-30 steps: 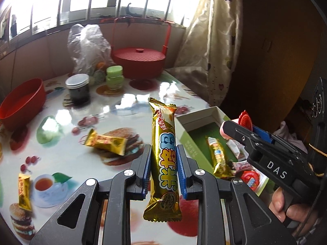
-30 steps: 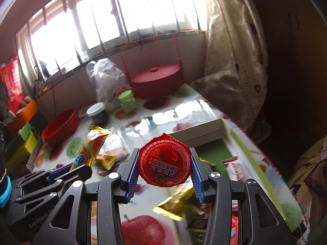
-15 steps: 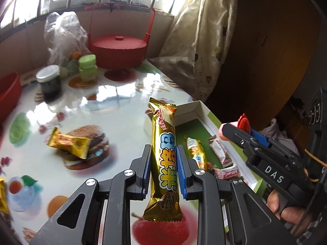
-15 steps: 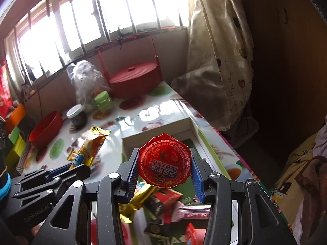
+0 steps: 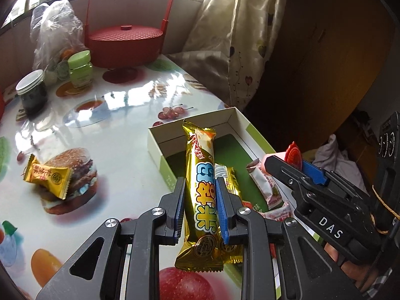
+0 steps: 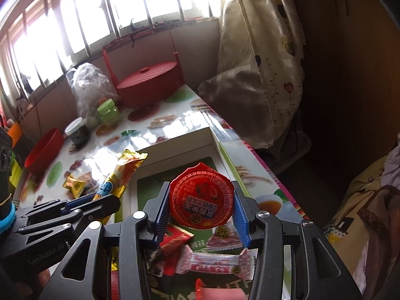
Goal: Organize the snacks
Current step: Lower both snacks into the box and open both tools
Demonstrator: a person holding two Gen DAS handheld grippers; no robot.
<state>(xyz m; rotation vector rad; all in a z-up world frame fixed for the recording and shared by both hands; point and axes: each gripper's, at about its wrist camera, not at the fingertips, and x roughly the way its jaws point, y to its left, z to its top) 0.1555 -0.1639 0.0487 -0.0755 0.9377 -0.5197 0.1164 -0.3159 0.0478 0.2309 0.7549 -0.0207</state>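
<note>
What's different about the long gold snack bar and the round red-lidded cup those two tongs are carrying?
The long gold foil snack bar is slim and stands upright; the round red-lidded jelly cup is wide, showing its lid. The left tongs pinch narrowly, the right tongs spread wider. Both hang over the open green-and-white cardboard box.

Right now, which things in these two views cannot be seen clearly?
- Left wrist view: the box near end and some snacks, hidden behind the left gripper and its gold bar.
- Right wrist view: the cup body under the red lid, hidden by the lid.
- Right wrist view: pink item, cut off by the bottom edge.
</note>
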